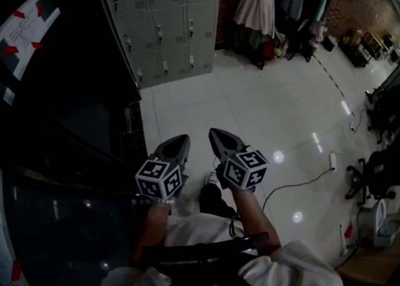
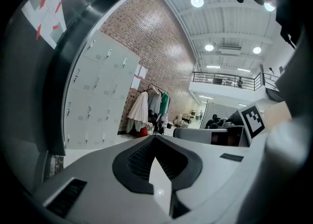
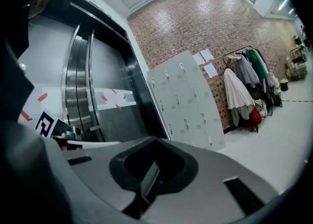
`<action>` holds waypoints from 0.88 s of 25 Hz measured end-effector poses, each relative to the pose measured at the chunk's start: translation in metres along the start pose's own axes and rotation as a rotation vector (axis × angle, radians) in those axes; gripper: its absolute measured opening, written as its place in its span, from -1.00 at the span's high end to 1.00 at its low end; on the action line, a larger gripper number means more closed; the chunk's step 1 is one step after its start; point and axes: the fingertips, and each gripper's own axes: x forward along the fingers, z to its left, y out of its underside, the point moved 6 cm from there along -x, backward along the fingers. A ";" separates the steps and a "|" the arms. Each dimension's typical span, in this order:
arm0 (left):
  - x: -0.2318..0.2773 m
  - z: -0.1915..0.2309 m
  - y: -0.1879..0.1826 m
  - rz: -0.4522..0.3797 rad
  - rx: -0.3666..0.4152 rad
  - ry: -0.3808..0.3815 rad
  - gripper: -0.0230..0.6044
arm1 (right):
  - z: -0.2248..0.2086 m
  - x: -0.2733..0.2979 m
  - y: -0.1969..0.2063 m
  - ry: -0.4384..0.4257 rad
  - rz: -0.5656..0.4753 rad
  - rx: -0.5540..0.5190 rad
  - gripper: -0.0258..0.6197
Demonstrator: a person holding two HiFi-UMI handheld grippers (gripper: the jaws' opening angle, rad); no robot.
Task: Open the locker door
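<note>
A bank of grey lockers (image 1: 165,16) stands far ahead against the wall, all doors shut, each with a small handle. The lockers also show in the left gripper view (image 2: 93,100) and in the right gripper view (image 3: 188,100), several steps away. My left gripper (image 1: 178,139) and right gripper (image 1: 215,132) are held side by side at waist height over the white floor and point toward the lockers. Both sets of jaws meet at their tips, left (image 2: 155,138) and right (image 3: 156,140), with nothing between them. Neither gripper touches a locker.
A dark glass wall (image 1: 62,122) with red tape marks runs along my left. A clothes rack (image 1: 281,4) hung with coats stands right of the lockers. A cable (image 1: 294,188) and power strip (image 1: 333,162) lie on the floor at right, near office chairs (image 1: 375,172).
</note>
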 end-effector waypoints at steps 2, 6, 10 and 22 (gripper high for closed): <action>0.030 0.012 -0.012 0.000 0.007 -0.006 0.93 | -0.021 0.021 -0.015 -0.007 -0.005 -0.011 0.90; 0.093 0.028 -0.044 0.001 0.026 -0.001 0.93 | -0.074 0.056 -0.049 0.000 -0.028 -0.004 0.90; 0.153 0.033 -0.077 -0.008 0.056 0.009 0.93 | -0.122 0.080 -0.084 0.001 -0.054 0.000 0.90; 0.266 0.066 -0.099 0.010 0.017 -0.007 0.93 | -0.218 0.144 -0.105 -0.020 0.008 0.047 0.90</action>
